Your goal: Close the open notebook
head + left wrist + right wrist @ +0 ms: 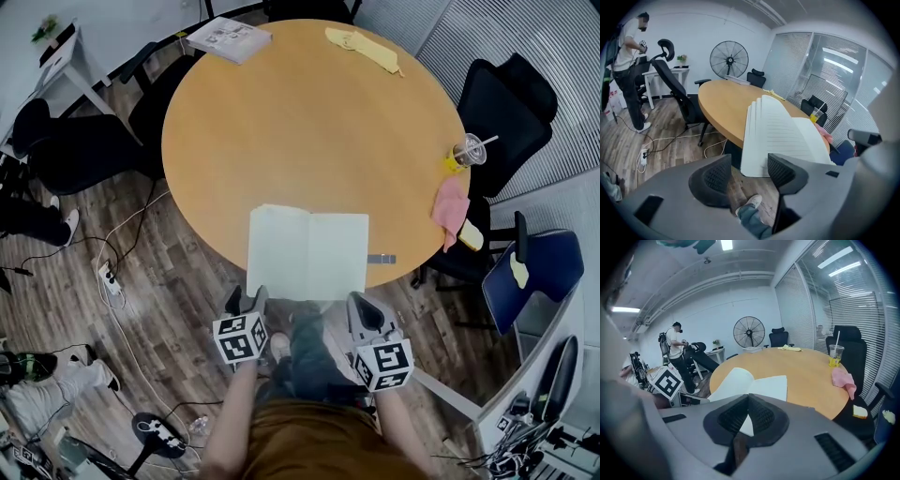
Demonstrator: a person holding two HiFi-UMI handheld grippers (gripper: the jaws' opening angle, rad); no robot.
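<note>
**Notebook Not Yet Closed**

The left claw (247, 300) stood wide and empty just off the 7 o'clock corner of the notebook (309, 251). The right claw (366, 317), pinched together on nothing, waited at its 5 o'clock. The notebook lay fully open at the 6 o'clock edge of the counter (309, 122). Nothing appeared done; folding one cover over remained.

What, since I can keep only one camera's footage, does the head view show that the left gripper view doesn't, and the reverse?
Only the head view: the wearer's orange top, a small grey strip by the open notebook, at its right edge, and the full round outline of the table. Only the left gripper view: a standing fan, a person at far left, and the pads of the left gripper, apart with nothing gripped. Both: notebook, table, cup with straw, pink cloth.
</note>
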